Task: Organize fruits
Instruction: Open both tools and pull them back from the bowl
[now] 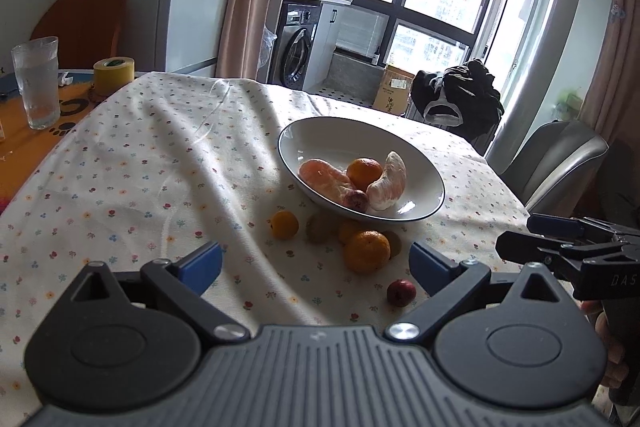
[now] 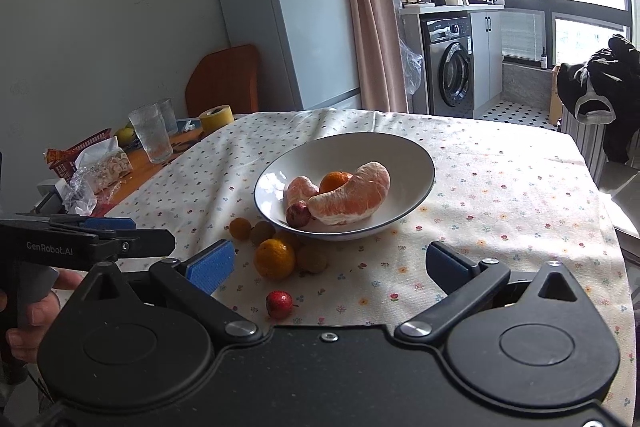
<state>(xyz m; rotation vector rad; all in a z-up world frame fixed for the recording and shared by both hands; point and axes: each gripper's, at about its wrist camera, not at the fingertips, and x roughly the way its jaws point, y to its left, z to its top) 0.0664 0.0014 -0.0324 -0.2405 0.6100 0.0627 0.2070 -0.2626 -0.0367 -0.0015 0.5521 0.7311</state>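
A white bowl (image 1: 340,139) (image 2: 360,151) stands on the flowered tablecloth. It holds two peeled citrus segments (image 2: 352,197), a mandarin (image 1: 363,171) and a small red fruit (image 2: 298,214). In front of the bowl lie a larger mandarin (image 1: 367,251) (image 2: 275,259), a small orange fruit (image 1: 285,225) (image 2: 240,228), brownish round fruits (image 1: 320,227) (image 2: 311,259) and a red fruit (image 1: 401,293) (image 2: 279,304). My left gripper (image 1: 316,267) (image 2: 152,233) is open, with the loose fruits just beyond its blue pads. My right gripper (image 2: 328,265) (image 1: 516,235) is open and empty, near the red fruit.
A glass (image 1: 36,83) (image 2: 151,137) and a yellow tape roll (image 1: 114,75) (image 2: 216,118) sit on the bare wood at the left, with a red basket (image 2: 76,155) and wrapped packets. Chairs stand at the far left (image 1: 80,23) and right (image 1: 556,163).
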